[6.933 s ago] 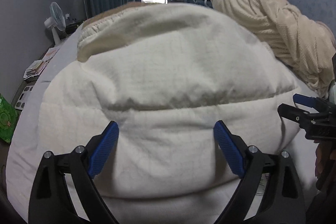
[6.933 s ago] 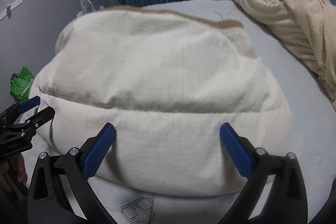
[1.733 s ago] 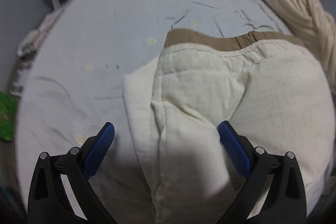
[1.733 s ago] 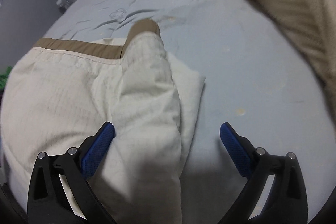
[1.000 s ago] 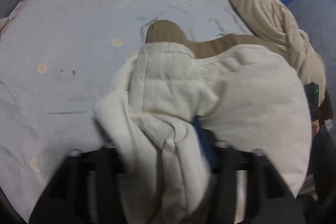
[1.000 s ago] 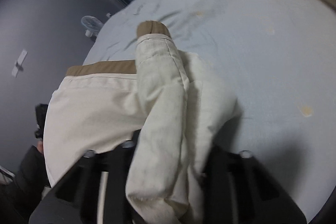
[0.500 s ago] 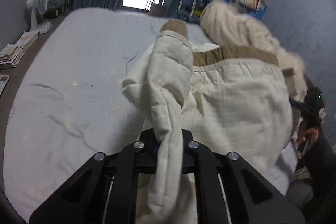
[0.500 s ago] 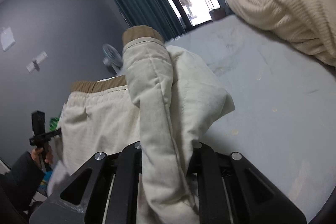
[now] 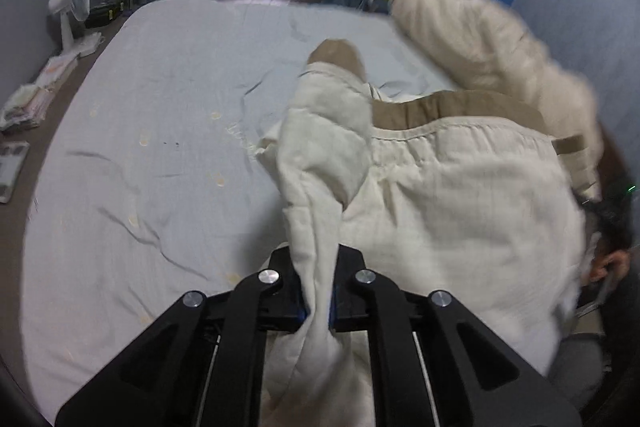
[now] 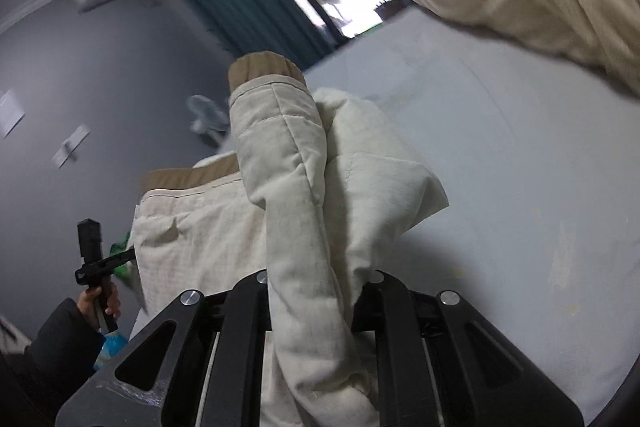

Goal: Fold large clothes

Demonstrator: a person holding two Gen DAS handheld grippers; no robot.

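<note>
Both grippers' pads are mostly buried in cloth, and blur smears the far room. Left gripper (image 9: pixel 318 301): jaws pinched tight on a sleeve of the cream quilted jacket (image 9: pixel 440 195). Right gripper (image 10: pixel 316 291): jaws clamped on the other sleeve, thick fabric between them. Jacket has tan cuffs and a tan hem, and hangs bunched over the pale blue bed (image 9: pixel 160 131), its lower edge cut off.
</note>
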